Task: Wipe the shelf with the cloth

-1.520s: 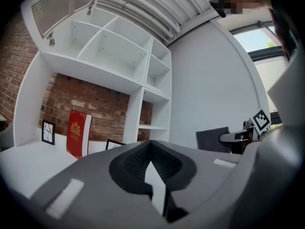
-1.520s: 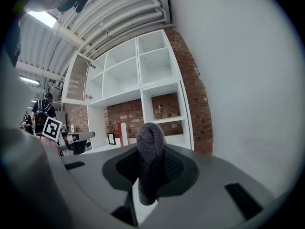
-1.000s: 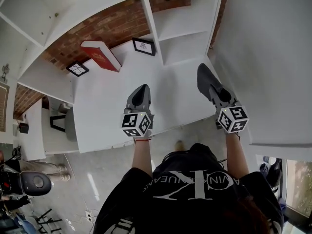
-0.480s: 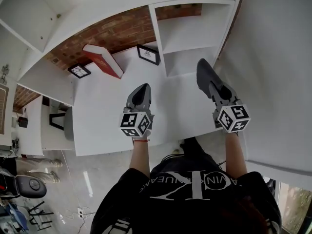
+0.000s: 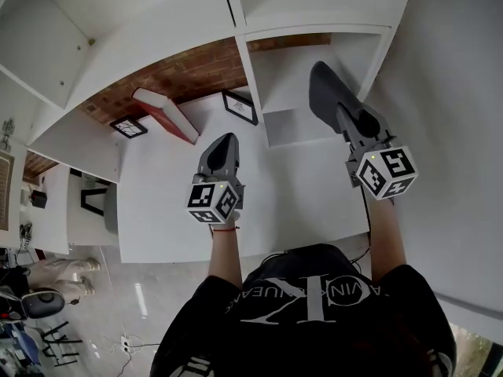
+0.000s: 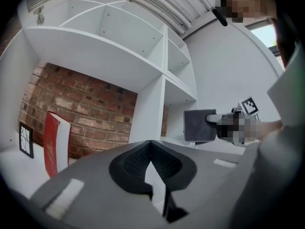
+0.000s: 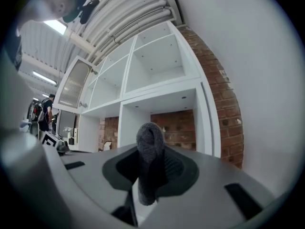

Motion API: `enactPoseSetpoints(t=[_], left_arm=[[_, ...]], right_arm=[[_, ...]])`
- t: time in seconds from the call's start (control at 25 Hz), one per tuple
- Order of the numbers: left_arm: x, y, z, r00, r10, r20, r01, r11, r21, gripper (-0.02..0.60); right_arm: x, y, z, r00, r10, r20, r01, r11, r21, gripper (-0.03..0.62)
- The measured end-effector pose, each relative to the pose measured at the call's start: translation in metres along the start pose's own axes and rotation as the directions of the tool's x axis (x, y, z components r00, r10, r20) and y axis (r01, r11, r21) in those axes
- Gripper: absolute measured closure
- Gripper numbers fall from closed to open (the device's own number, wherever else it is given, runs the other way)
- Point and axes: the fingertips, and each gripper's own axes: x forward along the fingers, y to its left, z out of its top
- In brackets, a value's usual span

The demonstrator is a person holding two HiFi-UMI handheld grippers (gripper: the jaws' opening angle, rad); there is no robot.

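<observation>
My right gripper is clenched on the cloth. In the right gripper view the dark grey fabric is pinched between the two pads and bulges out above them in a rounded fold. In the head view the cloth is in the upper right of the centre, spread in front of the gripper. It is before the narrow open compartment of the white shelf. From the left gripper view it looks like a flat dark square at the middle right of the frame, held up at the mouth of that compartment. I cannot tell whether it touches the board or the side wall.

My left gripper is closed and grasps nothing. In its own view the tips meet, and only the white surface shows in the narrow slit below them. In the head view it is at the centre, over the white top, and well apart from the right one.

At the back of this top, in the upper left of the head view, a red book leans against the brick wall. A small frame stands to the right of the book, near the upright panel of the shelf. Another frame is to its left.
</observation>
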Motion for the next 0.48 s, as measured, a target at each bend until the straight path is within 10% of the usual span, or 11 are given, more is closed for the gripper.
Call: enactPoseSetpoints(t=[0.32, 0.48], left_arm=[[0.013, 0.012, 0.009, 0.999, 0.042, 0.011, -0.043, 0.999, 0.021, 0.572], [0.020, 0.014, 0.007, 0.998, 0.054, 0.012, -0.054, 0.998, 0.011, 0.572]], right_arm=[[0.074, -0.017, 0.009, 0.985, -0.145, -0.088, 0.101, 0.919, -0.382, 0.516], [0.117, 0.009, -0.028, 0.962, -0.126, -0.242, -0.025, 0.844, -0.536, 0.516]])
